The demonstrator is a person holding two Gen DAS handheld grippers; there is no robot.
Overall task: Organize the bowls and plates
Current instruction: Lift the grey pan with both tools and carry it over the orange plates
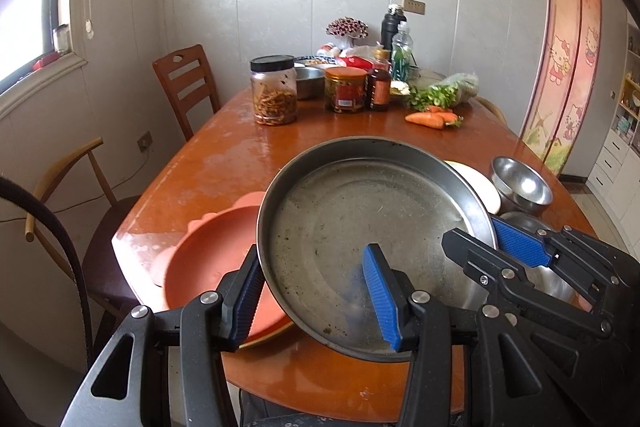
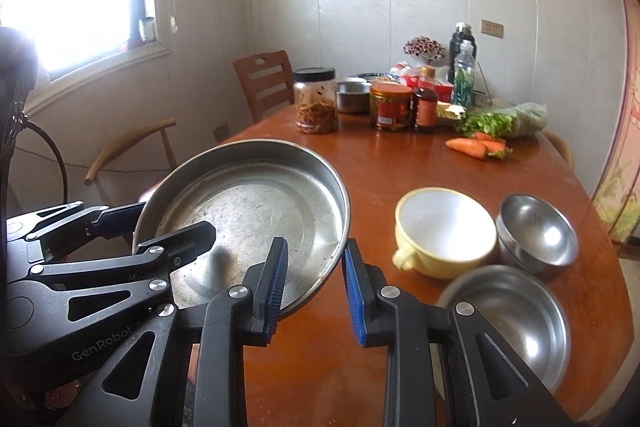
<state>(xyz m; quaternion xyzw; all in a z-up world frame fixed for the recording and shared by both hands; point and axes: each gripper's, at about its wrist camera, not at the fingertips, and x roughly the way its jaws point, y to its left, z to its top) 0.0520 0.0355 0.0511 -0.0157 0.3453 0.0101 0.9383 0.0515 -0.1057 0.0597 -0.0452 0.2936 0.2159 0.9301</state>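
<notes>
A round steel plate (image 1: 360, 223) is held tilted above the table's near edge, over an orange plastic plate (image 1: 212, 255). My left gripper (image 1: 316, 295) is open around the steel plate's left rim; in the right wrist view (image 2: 132, 231) one finger is inside the plate (image 2: 256, 211) and one outside. My right gripper (image 2: 314, 291) is open with its fingers either side of the plate's right rim; in the left wrist view (image 1: 492, 239) it straddles that rim. A yellow bowl (image 2: 444, 231) and steel bowls (image 2: 536, 227) (image 2: 508, 319) stand on the right.
The brown table (image 2: 392, 167) carries jars (image 2: 316, 101), bottles, a steel pot, greens and carrots (image 2: 476, 147) at its far end. Wooden chairs (image 1: 184, 83) stand along the left side, below a window. A pink curtain (image 1: 568, 59) hangs on the right.
</notes>
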